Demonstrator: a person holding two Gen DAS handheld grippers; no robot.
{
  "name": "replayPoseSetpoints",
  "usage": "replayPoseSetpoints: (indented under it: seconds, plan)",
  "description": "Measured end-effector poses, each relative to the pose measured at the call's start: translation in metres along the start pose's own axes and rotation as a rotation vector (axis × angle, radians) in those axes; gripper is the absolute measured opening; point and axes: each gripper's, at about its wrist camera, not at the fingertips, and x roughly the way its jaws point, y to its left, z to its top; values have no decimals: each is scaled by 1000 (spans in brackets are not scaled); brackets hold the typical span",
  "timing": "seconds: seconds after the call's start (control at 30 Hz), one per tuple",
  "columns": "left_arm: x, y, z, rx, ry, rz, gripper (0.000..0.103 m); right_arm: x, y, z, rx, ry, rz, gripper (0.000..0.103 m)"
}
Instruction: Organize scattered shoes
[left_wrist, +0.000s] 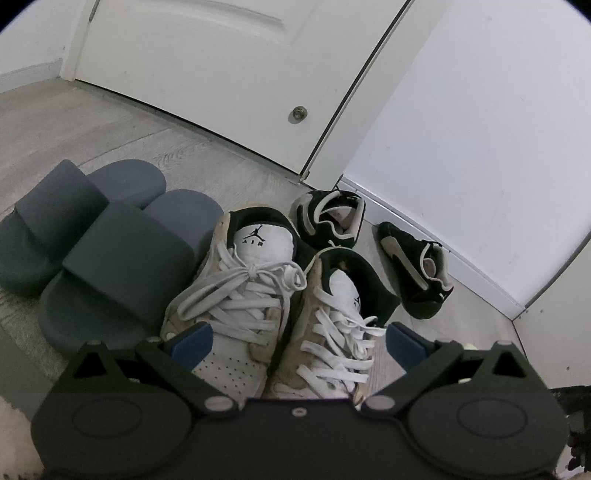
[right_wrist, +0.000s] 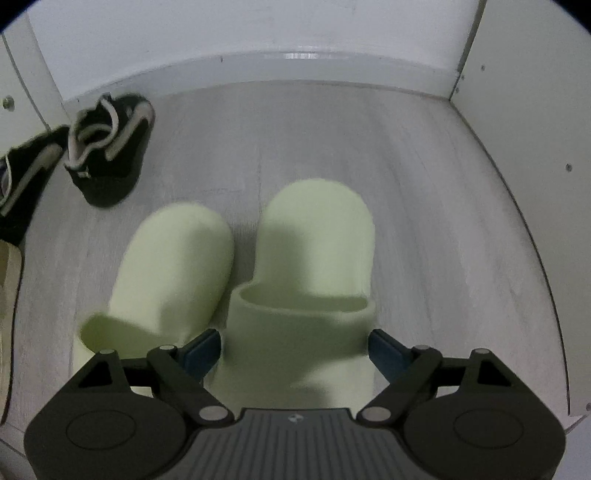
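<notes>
Shoes lie in pairs on the pale wood-look floor by a white door. The left gripper has its jaws spread wide around the toe ends of two white Jordan sneakers, standing side by side and touching; whether the pads press on them cannot be told. To their left sits a pair of dark grey slides, neatly together, and beyond them, near the baseboard, two black sneakers with pale trim lie apart and askew, one tipped on its side. The right gripper holds its jaws wide on either side of the right-hand one of two pale green slippers, the pads flanking its heel end; contact is unclear. The slippers look soft and light and will likely squash, so a hold across the firmer sole edge seems best. The black sneakers seem stiffer, best taken by the heel collar.
</notes>
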Motion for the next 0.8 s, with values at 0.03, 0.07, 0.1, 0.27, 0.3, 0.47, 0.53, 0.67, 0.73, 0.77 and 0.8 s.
replayPoseSetpoints:
  seconds: [0.03,0.07,0.1,0.27,0.3,0.47,0.53,0.67,0.73,0.77,0.8]
  plan:
    - [0,0,0,2,-1,-2,102,-1,-1,1,8,-16,2,93]
    - [0,-1,0,5,-2,-3,102,-1,-3,2,13,-24,3,99]
    - [1,-1,0,8,-2,-3,101,4,-5,7,29,-26,2,100]
    - [0,-1,0,10,-1,-3,102,29,-18,14,121,19,15,100]
    - [-1,0,0,7,-2,-3,102,38,-20,13,128,39,31,97]
    - [-1,1,1,-1,-6,-8,101,40,-12,6,16,76,42,94]
    - [-1,0,1,2,-7,-8,102,36,-12,1,-24,113,53,94]
    - [-2,-1,1,10,-11,-14,102,27,-6,-11,-141,151,75,93]
    - [-2,-2,1,16,-9,-12,102,23,6,-13,-221,142,61,93]
    - [-2,-3,1,20,-8,-12,102,23,9,-13,-236,139,58,93]
    - [-2,-3,0,22,-10,-12,102,21,18,-14,-294,127,48,93]
